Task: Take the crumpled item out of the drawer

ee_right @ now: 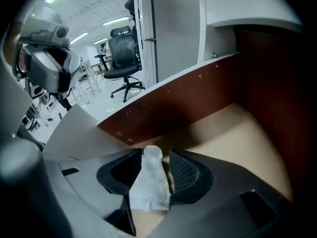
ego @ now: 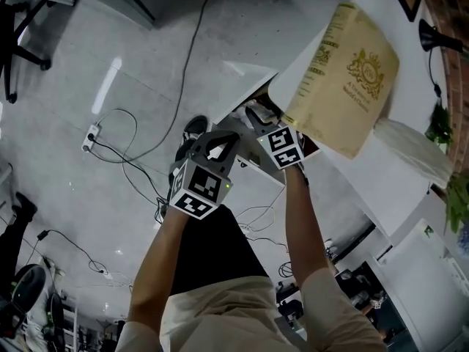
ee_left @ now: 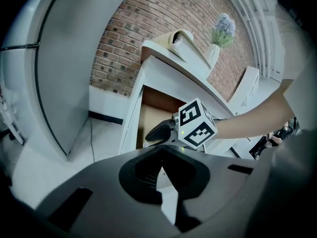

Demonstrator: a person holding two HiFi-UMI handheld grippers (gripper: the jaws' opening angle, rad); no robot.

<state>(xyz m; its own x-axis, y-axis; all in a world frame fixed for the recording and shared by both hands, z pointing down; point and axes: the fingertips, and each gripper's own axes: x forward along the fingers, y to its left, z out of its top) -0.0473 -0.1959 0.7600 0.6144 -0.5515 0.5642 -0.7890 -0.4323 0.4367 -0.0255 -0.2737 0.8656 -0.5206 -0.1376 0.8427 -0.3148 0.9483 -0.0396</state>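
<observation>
I find the drawer [ee_right: 233,133] open under the white table [ego: 370,2]; the right gripper view shows its pale floor and dark red-brown walls. Inside it is the crumpled white item [ee_right: 150,185], between the fingers of the right gripper [ee_right: 154,157]. These are spread wide, with a gap on one side of the item. The left gripper [ee_left: 161,155] is outside the drawer, its fingers narrowed together on nothing. Only the head view shows the tan paper bag [ego: 344,72] on the table. Only the left gripper view shows the drawer's front opening, with the right gripper reaching in.
</observation>
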